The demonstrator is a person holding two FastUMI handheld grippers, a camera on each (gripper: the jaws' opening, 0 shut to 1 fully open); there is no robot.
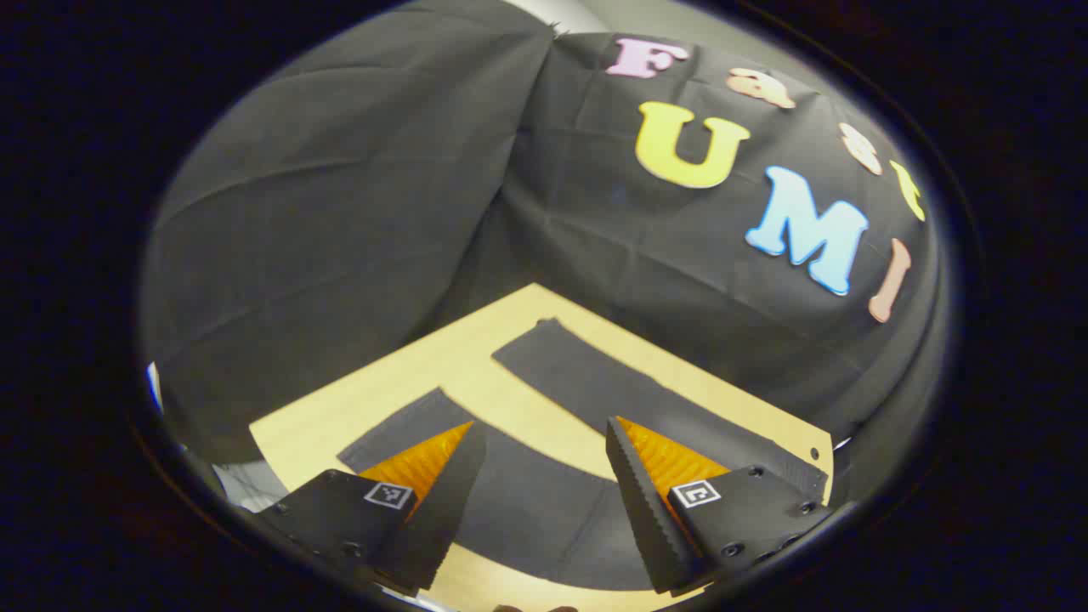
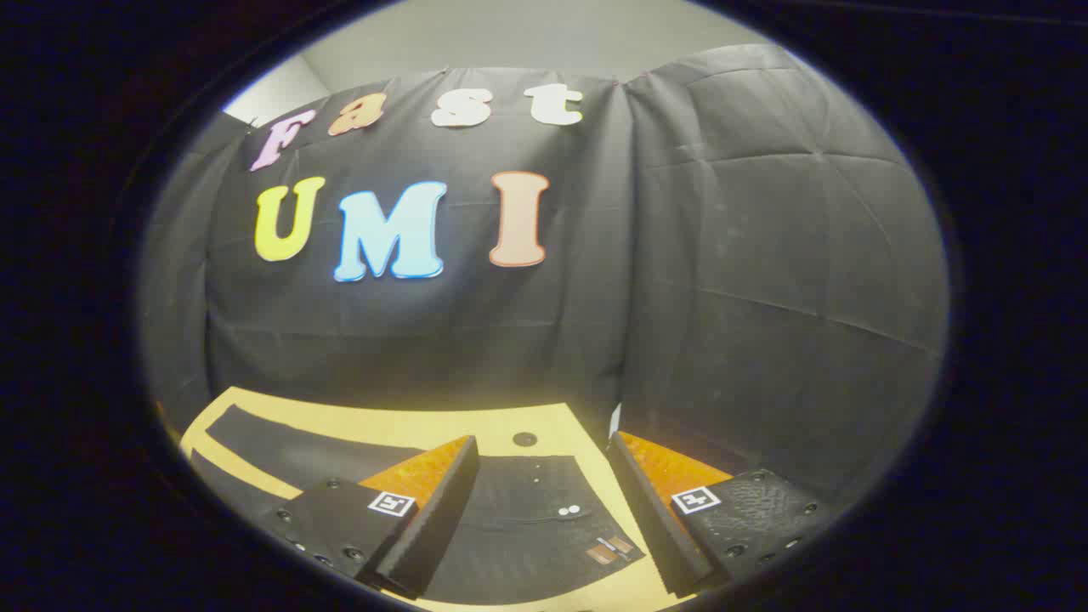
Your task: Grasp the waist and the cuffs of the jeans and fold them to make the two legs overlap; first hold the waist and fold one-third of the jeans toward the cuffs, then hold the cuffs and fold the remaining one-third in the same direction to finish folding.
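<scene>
Dark jeans lie flat on the light wooden table (image 1: pixel 382 391) with the legs spread apart. In the left gripper view the far leg (image 1: pixel 629 391) runs toward the back wall, and the near leg (image 1: pixel 527 501) passes under my left gripper (image 1: pixel 544 425). That gripper is open and hovers above the cloth with nothing between its fingers. In the right gripper view the waist (image 2: pixel 527 518), with metal buttons and a small label, lies below my right gripper (image 2: pixel 542 439). The right gripper is open too and holds nothing. The two legs (image 2: pixel 289 450) stretch away to the left.
Black cloth walls close in the table at the back and on both sides. A small round hole (image 2: pixel 524 439) sits in the tabletop (image 2: pixel 425 421) just beyond the waist. The table's far corner (image 1: pixel 535 289) lies close to the wall.
</scene>
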